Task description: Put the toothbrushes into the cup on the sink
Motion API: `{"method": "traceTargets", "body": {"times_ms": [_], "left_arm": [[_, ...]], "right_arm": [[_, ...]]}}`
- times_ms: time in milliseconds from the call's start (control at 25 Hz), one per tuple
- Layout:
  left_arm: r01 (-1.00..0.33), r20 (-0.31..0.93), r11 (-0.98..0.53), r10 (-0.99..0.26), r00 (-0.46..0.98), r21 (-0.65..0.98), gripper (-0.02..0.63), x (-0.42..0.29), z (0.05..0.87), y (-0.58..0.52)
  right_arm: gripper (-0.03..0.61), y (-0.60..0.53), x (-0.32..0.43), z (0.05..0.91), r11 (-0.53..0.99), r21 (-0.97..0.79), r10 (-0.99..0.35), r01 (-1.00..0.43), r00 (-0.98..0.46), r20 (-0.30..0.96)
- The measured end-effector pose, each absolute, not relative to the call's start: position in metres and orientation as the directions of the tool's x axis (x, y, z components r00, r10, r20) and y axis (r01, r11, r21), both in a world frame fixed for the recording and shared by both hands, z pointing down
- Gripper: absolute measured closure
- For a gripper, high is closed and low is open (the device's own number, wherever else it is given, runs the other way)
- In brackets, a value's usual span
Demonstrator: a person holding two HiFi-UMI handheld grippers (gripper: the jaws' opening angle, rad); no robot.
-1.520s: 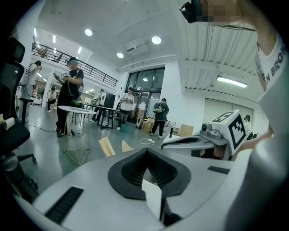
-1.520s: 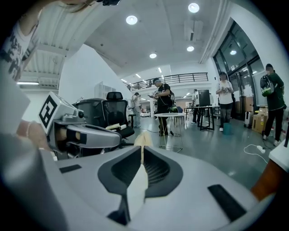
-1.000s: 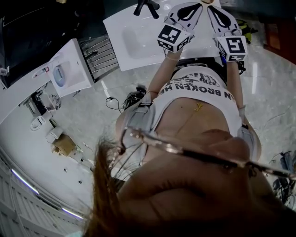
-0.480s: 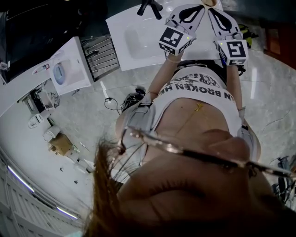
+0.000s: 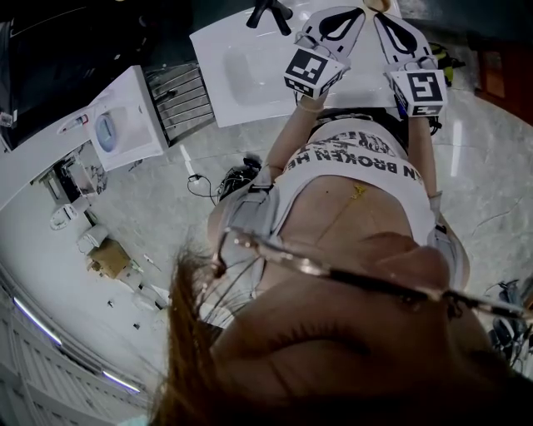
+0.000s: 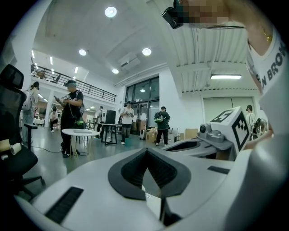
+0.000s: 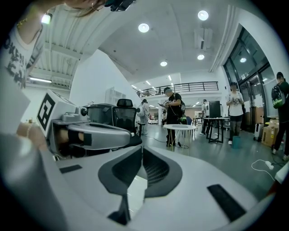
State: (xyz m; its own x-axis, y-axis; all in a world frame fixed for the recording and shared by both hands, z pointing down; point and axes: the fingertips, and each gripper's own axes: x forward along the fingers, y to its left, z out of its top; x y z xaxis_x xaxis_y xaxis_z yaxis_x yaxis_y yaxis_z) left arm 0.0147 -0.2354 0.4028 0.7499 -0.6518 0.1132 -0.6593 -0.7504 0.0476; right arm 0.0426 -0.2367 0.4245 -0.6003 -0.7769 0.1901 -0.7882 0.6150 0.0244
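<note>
Hovering over sink, L gripper & R gripper fingers closed.

In the head view's upper centre we find the sink with its white basin bare left of our left gripper. The black faucet blocks its top edge, and our right gripper sits just beside the left, leaving a narrow gap between them.

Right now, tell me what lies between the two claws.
Nothing: head view shows only bare white sink top between the left claw and right claw.
</note>
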Motion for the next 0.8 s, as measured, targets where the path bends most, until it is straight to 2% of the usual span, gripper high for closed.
{"method": "traceTargets", "body": {"times_ms": [800], "left_arm": [[-0.652,0.138,-0.756,-0.641,0.755,0.060,0.600,0.014,0.413,-0.241]], "right_arm": [[0.548,-0.239,0.040,0.433,0.623,0.032,-0.766,-0.782,-0.602,0.224]]}}
